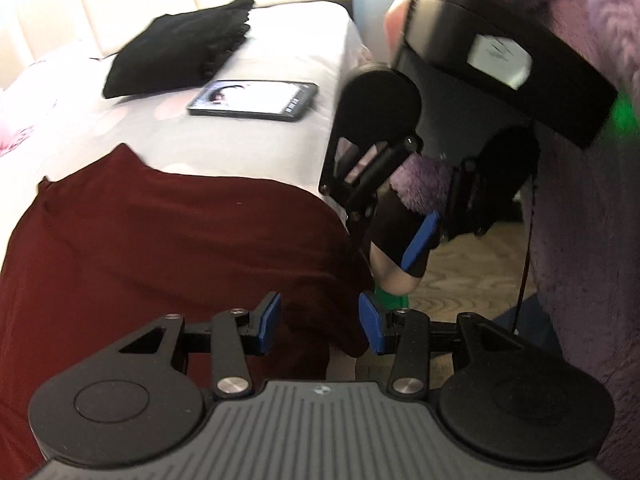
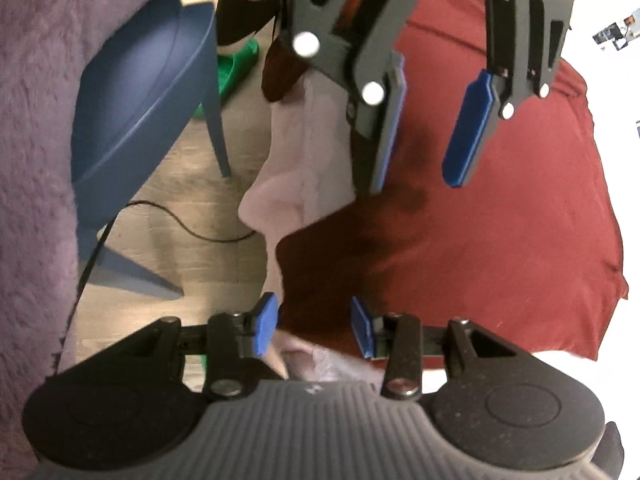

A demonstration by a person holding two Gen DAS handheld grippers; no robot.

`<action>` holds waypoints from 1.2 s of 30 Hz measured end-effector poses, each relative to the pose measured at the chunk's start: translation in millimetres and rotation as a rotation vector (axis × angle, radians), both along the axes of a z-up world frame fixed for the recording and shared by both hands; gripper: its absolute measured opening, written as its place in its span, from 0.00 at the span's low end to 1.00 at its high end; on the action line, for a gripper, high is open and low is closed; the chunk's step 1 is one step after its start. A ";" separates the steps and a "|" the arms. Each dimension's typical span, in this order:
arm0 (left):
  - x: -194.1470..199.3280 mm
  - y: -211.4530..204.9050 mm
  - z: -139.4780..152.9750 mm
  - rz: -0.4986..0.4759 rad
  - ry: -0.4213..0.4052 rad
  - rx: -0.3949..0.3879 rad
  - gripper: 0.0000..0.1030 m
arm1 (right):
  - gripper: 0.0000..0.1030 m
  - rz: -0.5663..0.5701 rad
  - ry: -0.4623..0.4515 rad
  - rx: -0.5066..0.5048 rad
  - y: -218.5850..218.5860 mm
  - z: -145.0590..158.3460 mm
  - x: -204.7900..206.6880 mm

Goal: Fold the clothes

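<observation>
The red shirt [image 1: 168, 240] lies spread on the bed [image 1: 256, 148], its corner hanging over the edge. My left tool [image 1: 320, 320] and right tool [image 2: 314, 326] hover above it, both spread, holding nothing.

Right hand-held gripper [image 2: 314, 330] points down over bed edge [image 2: 292, 152], jaws apart, nothing gripped. Red garment [image 2: 500, 240] spread flat on bed, draping over edge. Left hand-held gripper [image 2: 420, 148] above garment, jaws apart. Blue chair [image 2: 152, 92] and black cable [image 2: 192, 228] on wood floor [image 2: 180, 172].
</observation>
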State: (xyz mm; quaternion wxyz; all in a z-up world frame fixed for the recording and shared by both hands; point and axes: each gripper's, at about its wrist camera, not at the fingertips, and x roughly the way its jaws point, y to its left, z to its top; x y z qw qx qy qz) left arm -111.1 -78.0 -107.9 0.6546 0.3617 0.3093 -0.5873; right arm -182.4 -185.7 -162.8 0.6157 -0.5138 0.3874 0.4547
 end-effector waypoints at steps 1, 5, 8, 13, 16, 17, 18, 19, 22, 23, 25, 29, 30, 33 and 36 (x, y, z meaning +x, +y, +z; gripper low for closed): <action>1.5 -1.4 -2.3 -0.001 0.004 0.006 0.40 | 0.43 -0.018 0.012 -0.003 -2.6 -2.3 1.6; 8.1 -4.8 -10.4 -0.001 0.020 0.029 0.40 | 0.43 -0.120 0.061 -0.003 -12.7 -10.0 14.2; 10.9 -3.7 -13.3 0.003 0.028 0.037 0.39 | 0.43 -0.214 0.091 -0.001 -20.9 -15.7 28.5; 13.2 -1.5 -15.1 0.009 0.038 0.034 0.39 | 0.42 -0.319 0.132 0.027 -28.5 -23.0 50.0; 15.1 -0.5 -14.9 0.016 0.047 0.032 0.39 | 0.41 -0.338 0.167 0.037 -27.2 -28.3 55.4; 15.9 -0.3 -14.5 0.018 0.050 0.032 0.39 | 0.38 -0.337 0.174 0.040 -26.1 -29.8 55.9; 17.1 -1.1 -14.3 0.019 0.053 0.032 0.39 | 0.28 -0.338 0.180 0.044 -24.5 -30.9 56.3; 17.8 -1.4 -14.2 0.019 0.054 0.032 0.39 | 0.21 -0.341 0.184 0.048 -22.5 -31.7 56.5; 18.2 -0.7 -13.2 0.018 0.056 0.033 0.39 | 0.04 -0.342 0.185 0.045 -22.1 -29.7 55.3; 17.9 -0.1 -12.6 0.016 0.056 0.034 0.39 | 0.04 -0.329 0.186 0.043 -22.0 -26.7 52.5; 18.8 0.6 -11.7 0.013 0.061 0.034 0.39 | 0.03 -0.299 0.222 0.062 -22.9 -15.8 46.6; 23.5 2.2 -7.1 0.009 0.085 0.034 0.39 | 0.03 -0.268 0.322 0.174 -26.1 21.6 46.8; 25.3 3.2 -4.4 0.013 0.091 0.035 0.39 | 0.03 -0.263 0.330 0.200 -27.1 31.1 48.5; 27.9 12.5 8.4 0.037 0.110 0.031 0.40 | 0.02 -0.254 0.327 0.274 -30.7 58.7 55.0; 29.9 23.0 20.1 0.062 0.111 0.020 0.42 | 0.02 -0.284 0.277 0.353 -39.1 84.2 68.5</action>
